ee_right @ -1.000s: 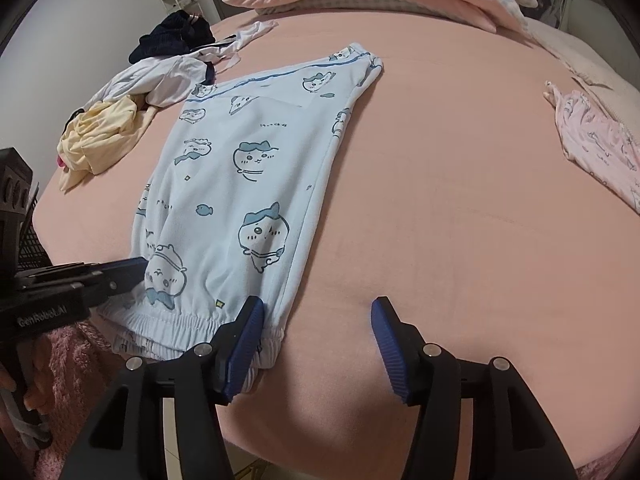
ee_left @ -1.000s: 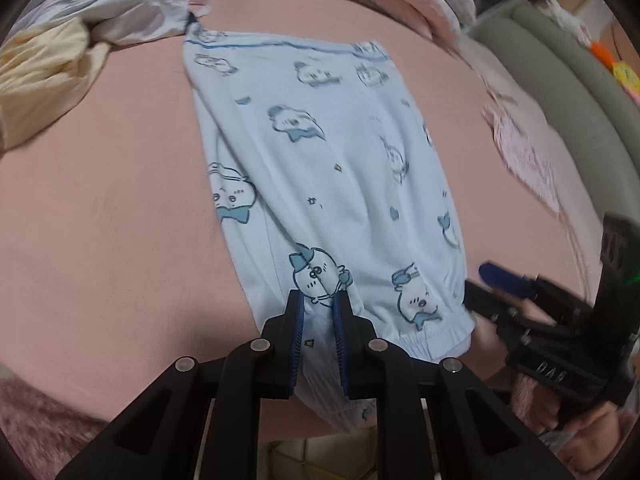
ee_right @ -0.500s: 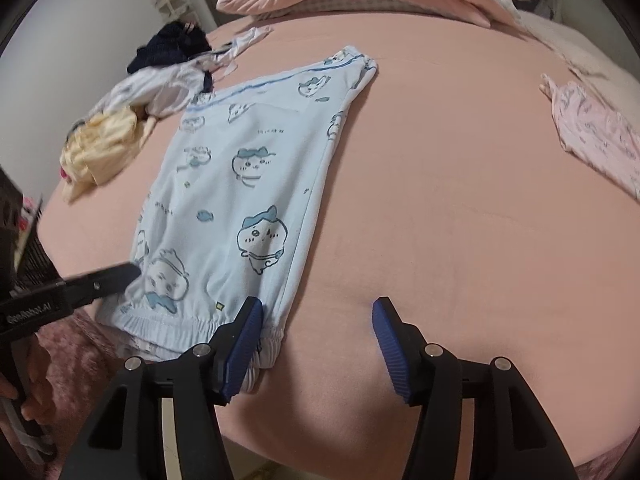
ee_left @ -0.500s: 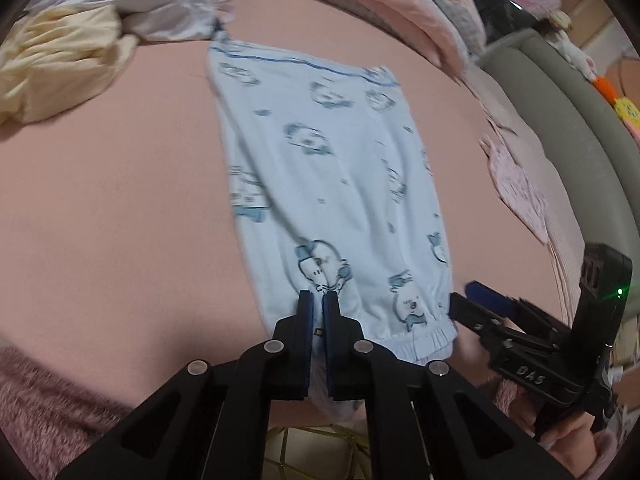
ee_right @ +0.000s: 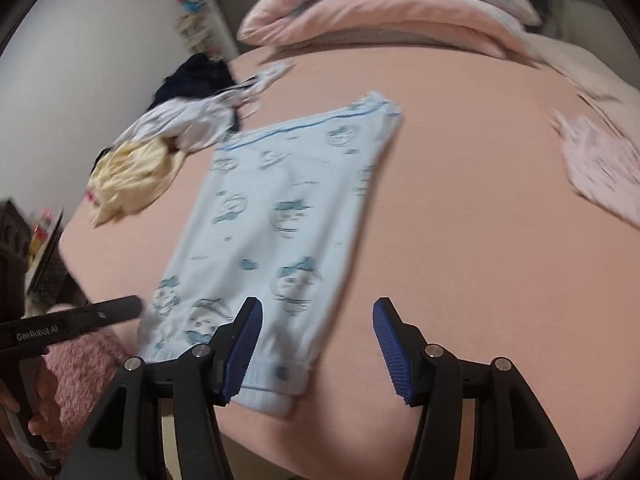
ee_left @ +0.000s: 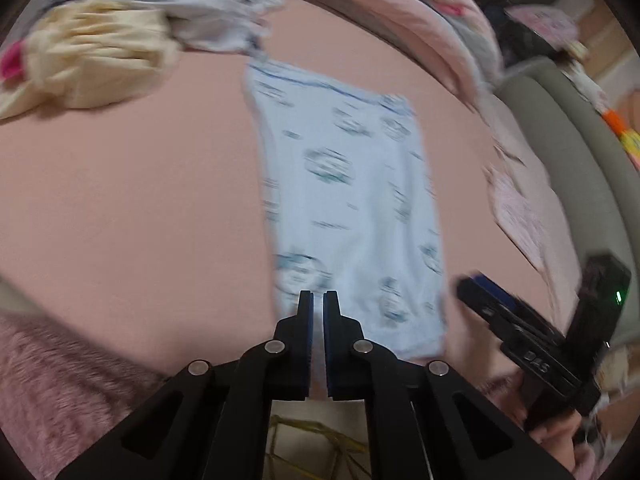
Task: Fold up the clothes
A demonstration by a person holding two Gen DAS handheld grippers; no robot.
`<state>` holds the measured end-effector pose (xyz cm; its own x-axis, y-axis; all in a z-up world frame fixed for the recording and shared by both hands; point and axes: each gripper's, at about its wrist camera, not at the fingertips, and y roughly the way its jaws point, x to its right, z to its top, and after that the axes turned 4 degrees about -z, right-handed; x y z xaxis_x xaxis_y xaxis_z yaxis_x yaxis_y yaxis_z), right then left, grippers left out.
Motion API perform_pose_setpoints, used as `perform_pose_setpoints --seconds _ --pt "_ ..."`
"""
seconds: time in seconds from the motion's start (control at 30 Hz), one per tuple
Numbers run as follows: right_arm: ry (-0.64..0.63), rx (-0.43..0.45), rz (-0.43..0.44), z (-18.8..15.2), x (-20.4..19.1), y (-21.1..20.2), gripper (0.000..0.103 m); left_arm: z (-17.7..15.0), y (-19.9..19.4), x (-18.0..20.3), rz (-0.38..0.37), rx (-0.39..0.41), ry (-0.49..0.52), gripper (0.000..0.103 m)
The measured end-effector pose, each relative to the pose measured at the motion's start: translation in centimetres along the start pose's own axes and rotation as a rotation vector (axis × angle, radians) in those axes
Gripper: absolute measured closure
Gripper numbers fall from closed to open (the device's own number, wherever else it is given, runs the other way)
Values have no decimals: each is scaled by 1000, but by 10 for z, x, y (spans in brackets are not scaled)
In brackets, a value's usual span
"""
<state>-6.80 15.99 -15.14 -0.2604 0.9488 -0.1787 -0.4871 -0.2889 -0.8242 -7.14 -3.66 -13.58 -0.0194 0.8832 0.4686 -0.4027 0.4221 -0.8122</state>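
Note:
Light blue trousers (ee_left: 348, 200) printed with cartoon animals lie flat on the pink bed sheet (ee_right: 480, 220), cuffs toward me. My left gripper (ee_left: 316, 300) is shut, with a strip of the near left cuff pinched between its pads. In the right wrist view its tip (ee_right: 132, 306) meets the trousers (ee_right: 280, 208) at that corner. My right gripper (ee_right: 318, 320) hangs over the near right cuff with its jaws opening. One finger is above the cloth and the other above bare sheet, and the pads press on nothing. Both views are blurred.
A heap with a yellow garment (ee_right: 128, 176), a white one (ee_right: 188, 124) and a dark one (ee_right: 196, 76) lies at the far left. A pink garment (ee_right: 600, 168) lies to the right. Pink bedding (ee_right: 380, 12) is at the back, a fuzzy pink rug (ee_left: 60, 380) below the bed edge, a grey sofa (ee_left: 580, 152) beyond.
My left jaws have closed on the cuff and that hand has lifted a little. My right hand has also risen, its jaws slightly wider.

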Motion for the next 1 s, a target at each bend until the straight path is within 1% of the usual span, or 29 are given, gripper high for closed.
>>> perform_pose_setpoints --seconds 0.07,0.1,0.13,0.23,0.33,0.37,0.4,0.43,0.5,0.53,0.6,0.63,0.67,0.7,0.77,0.8,0.83,0.87,0.9,0.93,1.0 --pt "-37 -94 -65 -6 -3 21 42 -5 17 8 11 -62 36 99" --pt "-56 -142 -99 -9 -4 32 44 -11 30 8 61 -117 40 99" --pt "-50 -145 -94 -10 -1 29 44 -15 34 7 73 -128 32 99" --pt "-27 -145 -70 -16 11 16 44 -17 23 -3 9 -98 -36 99" --pt "17 -143 -99 -18 24 7 43 -12 12 -14 -51 -82 -105 99" --pt "38 -125 -86 -19 27 4 43 -8 4 -16 -74 -32 -115 99" --pt "72 -107 -52 -18 29 2 42 -5 0 -17 -89 3 -122 99" --pt "107 -90 -18 -16 31 0 42 -2 -1 -19 -98 22 -132 99" --pt "171 -87 34 -12 33 5 41 1 2 -25 -112 37 -165 98" --pt "166 -95 32 -10 30 10 40 2 6 -26 -119 32 -177 96" --pt "150 -114 22 -7 25 20 39 -1 15 -30 -102 28 -200 87" --pt "126 -121 1 -4 23 27 39 -3 18 -31 -84 20 -203 77" --pt "97 -125 -21 -5 20 31 38 -5 22 -31 -73 12 -201 73" --pt "73 -122 -41 -5 16 33 36 -8 23 -31 -73 12 -195 72" --pt "28 -114 -81 -4 6 35 36 -11 21 -29 -47 11 -170 72" --pt "22 -111 -97 -5 5 35 40 -11 20 -26 -25 13 -153 72" --pt "18 -107 -112 -6 3 36 53 -11 16 -24 12 33 -143 72" --pt "3 -111 -131 -7 4 36 58 -11 9 -24 48 63 -133 72" --pt "-13 -115 -150 -8 4 35 65 -11 6 -25 47 79 -127 72" --pt "-14 -126 -161 -7 5 34 72 -9 5 -27 10 65 -130 72" --pt "-5 -170 -180 -7 14 30 74 -2 2 -33 -48 31 -146 72"
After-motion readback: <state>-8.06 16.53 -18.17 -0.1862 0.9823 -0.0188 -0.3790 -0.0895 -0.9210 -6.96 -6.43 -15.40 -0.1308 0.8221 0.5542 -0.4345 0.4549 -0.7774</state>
